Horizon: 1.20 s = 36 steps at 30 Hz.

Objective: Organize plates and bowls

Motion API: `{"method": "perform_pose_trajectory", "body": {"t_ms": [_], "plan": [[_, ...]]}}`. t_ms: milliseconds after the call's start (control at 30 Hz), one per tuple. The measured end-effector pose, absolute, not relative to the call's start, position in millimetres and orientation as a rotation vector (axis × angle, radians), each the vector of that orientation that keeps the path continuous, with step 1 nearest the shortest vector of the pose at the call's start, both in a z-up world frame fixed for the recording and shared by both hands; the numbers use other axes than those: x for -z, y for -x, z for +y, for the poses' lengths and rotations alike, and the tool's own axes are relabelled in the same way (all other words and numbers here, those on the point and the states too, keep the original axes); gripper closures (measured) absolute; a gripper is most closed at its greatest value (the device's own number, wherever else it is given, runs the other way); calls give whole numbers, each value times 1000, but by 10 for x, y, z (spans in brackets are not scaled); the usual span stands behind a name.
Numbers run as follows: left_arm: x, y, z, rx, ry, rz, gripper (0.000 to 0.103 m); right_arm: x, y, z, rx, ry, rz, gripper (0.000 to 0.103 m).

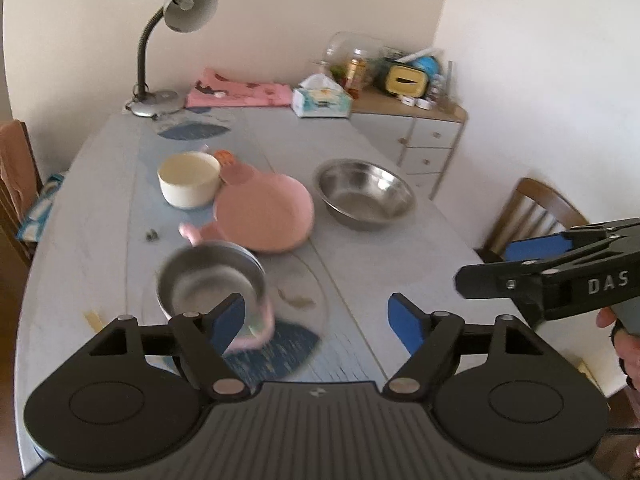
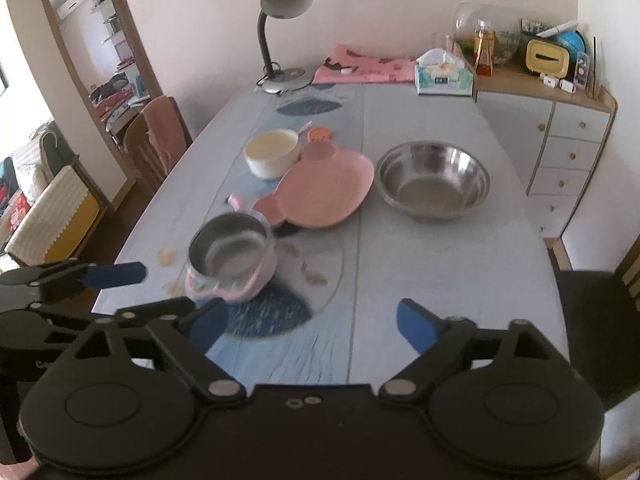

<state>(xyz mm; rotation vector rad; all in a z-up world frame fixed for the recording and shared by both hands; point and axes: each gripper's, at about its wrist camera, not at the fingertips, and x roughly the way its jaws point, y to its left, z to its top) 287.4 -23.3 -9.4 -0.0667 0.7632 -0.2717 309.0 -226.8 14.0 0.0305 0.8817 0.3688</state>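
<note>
A small steel-lined pink bowl (image 1: 214,280) (image 2: 232,258) sits nearest on the table. Behind it lies a pink plate (image 1: 266,212) (image 2: 324,192) with a pink-handled piece beside it. A cream bowl (image 1: 189,178) (image 2: 273,153) stands further back left. A large steel bowl (image 1: 365,192) (image 2: 434,180) stands to the right. My left gripper (image 1: 318,320) is open, its left finger just in front of the small bowl; it also shows at the left of the right wrist view (image 2: 160,296). My right gripper (image 2: 312,324) is open and empty above the near table; in the left wrist view it (image 1: 520,264) enters from the right.
A grey desk lamp (image 1: 160,48) (image 2: 280,36), pink cloth (image 1: 236,92) and tissue box (image 1: 320,100) (image 2: 444,76) stand at the table's far end. A white drawer cabinet (image 2: 560,136) is at the right. Wooden chairs (image 1: 536,212) (image 2: 160,136) flank the table.
</note>
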Motion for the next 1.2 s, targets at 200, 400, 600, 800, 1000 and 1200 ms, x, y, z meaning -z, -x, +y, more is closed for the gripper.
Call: {"method": "perform_pose_trajectory", "body": {"t_ms": [200, 400, 600, 800, 1000, 1200], "plan": [[143, -3570, -157, 191, 45, 771, 24, -31, -3715, -2294, -364, -36, 879, 4], [209, -4368, -7, 177, 66, 856, 24, 150, -4296, -2243, -337, -53, 909, 4], [407, -4968, 89, 156, 80, 930, 24, 418, -4747, -2089, -333, -71, 966, 4], [676, -5476, 129, 119, 62, 988, 24, 752, -5088, -1955, -318, -75, 1034, 7], [1015, -5845, 160, 115, 79, 1059, 24, 1065, -5347, -1849, -287, -90, 1096, 11], [1237, -6058, 105, 144, 58, 1112, 24, 1326, -5509, -1791, -260, -113, 1161, 23]]}}
